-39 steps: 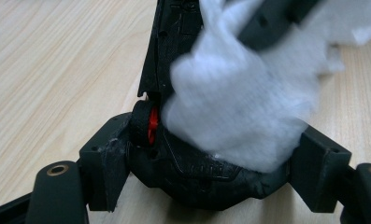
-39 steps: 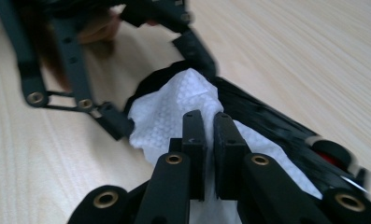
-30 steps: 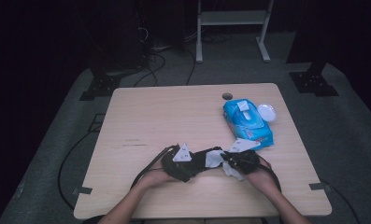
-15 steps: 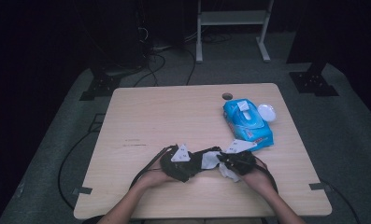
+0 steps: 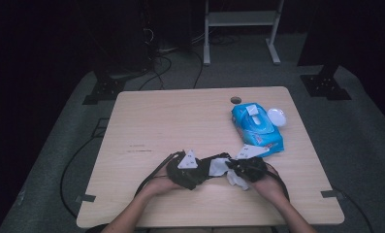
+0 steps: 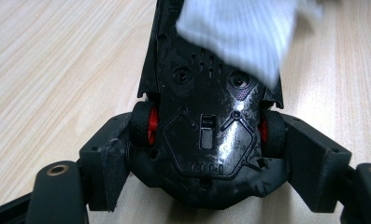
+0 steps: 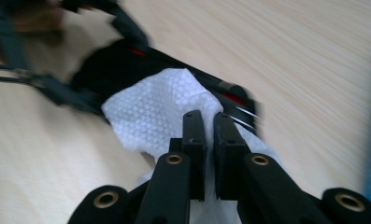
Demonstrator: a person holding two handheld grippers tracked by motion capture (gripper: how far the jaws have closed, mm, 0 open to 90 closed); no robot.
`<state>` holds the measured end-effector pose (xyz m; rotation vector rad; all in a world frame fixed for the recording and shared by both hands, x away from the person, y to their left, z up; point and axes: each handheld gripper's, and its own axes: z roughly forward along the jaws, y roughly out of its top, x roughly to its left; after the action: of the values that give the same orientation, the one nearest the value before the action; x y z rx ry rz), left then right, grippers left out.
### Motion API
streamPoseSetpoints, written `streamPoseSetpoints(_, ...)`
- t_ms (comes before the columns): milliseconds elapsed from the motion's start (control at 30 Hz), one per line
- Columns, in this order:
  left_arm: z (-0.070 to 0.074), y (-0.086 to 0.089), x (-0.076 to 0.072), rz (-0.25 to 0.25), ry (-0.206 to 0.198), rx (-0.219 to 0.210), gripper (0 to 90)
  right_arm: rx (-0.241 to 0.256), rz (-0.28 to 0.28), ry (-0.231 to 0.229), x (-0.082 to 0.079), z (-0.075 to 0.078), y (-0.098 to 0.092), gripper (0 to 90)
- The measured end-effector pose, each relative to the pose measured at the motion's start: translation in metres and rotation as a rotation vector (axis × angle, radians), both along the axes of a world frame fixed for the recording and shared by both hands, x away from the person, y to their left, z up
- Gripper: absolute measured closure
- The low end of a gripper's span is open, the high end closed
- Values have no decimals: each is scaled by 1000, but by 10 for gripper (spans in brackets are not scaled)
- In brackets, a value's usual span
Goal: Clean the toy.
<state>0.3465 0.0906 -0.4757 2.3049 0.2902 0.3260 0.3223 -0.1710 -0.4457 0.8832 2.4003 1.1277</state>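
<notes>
While I wipe the toy car's underside, here's the state, view by view.

High view: both my claws meet at the near edge of the tabletop [image 5: 146,121], roughly centre. Left claw [image 5: 202,171] and right claw [image 5: 231,170] sit close together, with the wipe [image 5: 218,166] between them. Blue wipes pack [image 5: 256,127] lies far right, its white lid [image 5: 276,116] just beside it. The car itself is too dark to make out from up here.

Left gripper view: left claw [image 6: 206,154] is clamped on the toy car [image 6: 206,121], one jaw on each side at the red-hubbed wheels, chassis facing up. Gloss on the chassis looks wet or smeared. The wipe [image 6: 241,32] covers the far end of the chassis.

Right gripper view: right claw [image 7: 206,140] is nearly closed, pinching the wipe [image 7: 160,112], which is draped over the car [image 7: 113,63]. Frame is motion-blurred, so I judge a stroke is in progress.

To do it well:
- keep the left clamp firm on the wheels so the car doesn't twist
- short strokes along the chassis
- press with the wipe, not the jaw tips
- re-bunch the wipe if it slips

Cross-check: the left gripper view gives chassis detail and the clamp points; the right gripper view gives the pinch on the wipe; the high view adds the pack and lid.
</notes>
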Motion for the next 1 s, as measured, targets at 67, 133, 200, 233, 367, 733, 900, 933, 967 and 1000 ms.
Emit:
streamPoseSetpoints(67, 0, 0, 0, -1, 0, 1, 236, 11, -36, 12, 1, 1, -11, 844)
streamPoseSetpoints(133, 0, -1, 0, 0, 2, -2, 236, 16, -43, 13, 0, 0, -13, 844)
streamPoseSetpoints(200, 0, -3, 0, -4, 1, -10, 236, 17, -23, 13, -1, 0, -7, 844)
streamPoseSetpoints(233, 1, -3, 0, -10, -2, -3, 236, 13, -6, 13, 0, 1, -1, 844)
streamPoseSetpoints(367, 0, -6, -2, -20, -11, 9, 237, -8, 46, 7, 7, 1, 24, 843)
streamPoseSetpoints(733, 3, -2, -1, -15, -9, -4, 237, 20, -66, 24, 29, 2, 4, 844)
streamPoseSetpoints(900, 2, -4, -2, -10, -13, 1, 236, 0, -7, 1, 28, 2, 31, 844)
streamPoseSetpoints(933, 2, -4, -2, -9, -13, 6, 236, -1, 9, 0, 29, 2, 39, 844)
streamPoseSetpoints(967, 1, -3, -1, -3, -5, 0, 236, -14, 21, -8, 31, 2, 44, 844)
streamPoseSetpoints(1000, 1, -2, -1, 7, -8, -5, 236, -22, 23, -13, 32, 2, 47, 844)
